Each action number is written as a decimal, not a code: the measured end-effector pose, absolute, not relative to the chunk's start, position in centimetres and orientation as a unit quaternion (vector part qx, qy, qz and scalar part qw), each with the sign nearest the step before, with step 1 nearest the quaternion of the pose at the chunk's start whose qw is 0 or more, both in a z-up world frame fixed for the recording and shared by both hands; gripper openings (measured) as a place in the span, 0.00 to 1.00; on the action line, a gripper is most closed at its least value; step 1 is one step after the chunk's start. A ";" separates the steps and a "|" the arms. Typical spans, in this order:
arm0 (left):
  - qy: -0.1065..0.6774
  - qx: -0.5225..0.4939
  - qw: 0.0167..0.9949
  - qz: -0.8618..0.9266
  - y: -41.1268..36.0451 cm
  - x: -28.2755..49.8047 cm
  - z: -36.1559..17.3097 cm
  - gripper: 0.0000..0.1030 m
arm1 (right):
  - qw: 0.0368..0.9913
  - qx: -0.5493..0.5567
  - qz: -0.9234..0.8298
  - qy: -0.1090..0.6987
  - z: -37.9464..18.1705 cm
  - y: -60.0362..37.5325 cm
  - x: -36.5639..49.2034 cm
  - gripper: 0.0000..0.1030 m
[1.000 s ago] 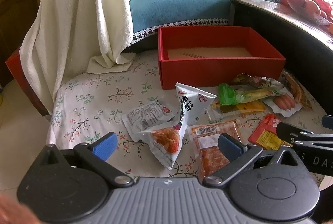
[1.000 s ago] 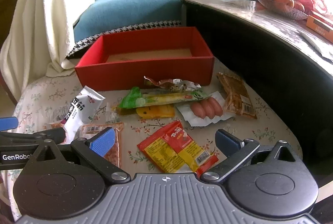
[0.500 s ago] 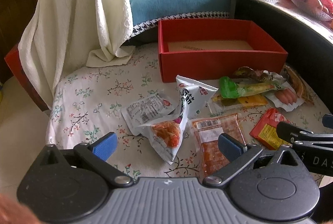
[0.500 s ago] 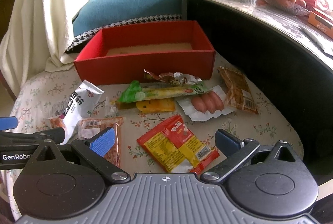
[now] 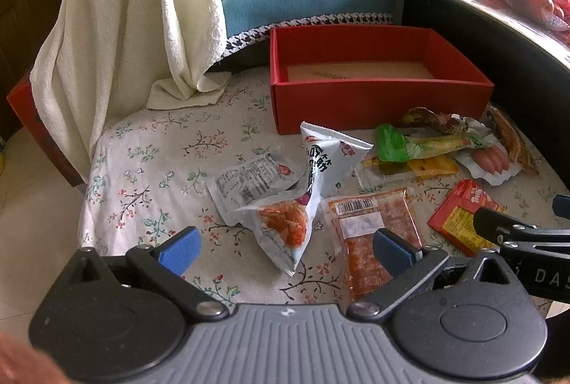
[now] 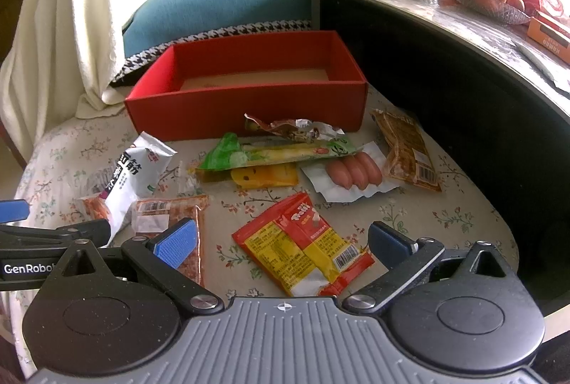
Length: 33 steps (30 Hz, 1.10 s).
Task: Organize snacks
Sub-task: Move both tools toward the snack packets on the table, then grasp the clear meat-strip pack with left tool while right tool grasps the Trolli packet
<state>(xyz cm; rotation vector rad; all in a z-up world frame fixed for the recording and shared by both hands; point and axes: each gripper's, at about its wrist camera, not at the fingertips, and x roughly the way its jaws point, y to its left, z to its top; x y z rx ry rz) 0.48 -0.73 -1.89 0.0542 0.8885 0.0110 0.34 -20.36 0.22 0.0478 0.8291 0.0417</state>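
1. The left claw hangs spread and empty over the white pouch, which lies in front of the red box, toward its left end. That pouch leans on a second white packet; a pinch could likely drag both.
2. The meat pack, just right of the pouch, sits partly under a fingertip, so a careless closing might catch it instead.
3. The right claw hangs spread and empty over the red-yellow packet, before the box's middle; slick film may slip.
4. The red box on the bench looks empty: every snack lies outside, in front of it.
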 end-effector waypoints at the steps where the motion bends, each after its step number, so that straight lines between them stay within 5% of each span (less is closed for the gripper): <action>1: 0.431 0.026 0.902 0.005 -0.8 0.5 -1.9 0.95 | 0.915 0.024 0.020 0.403 0.2 -20.4 0.3 1.00; 33: 0.477 0.042 0.877 -0.026 -4.1 1.7 -3.5 0.94 | 0.898 0.047 -0.001 0.437 -0.3 -23.7 0.6 1.00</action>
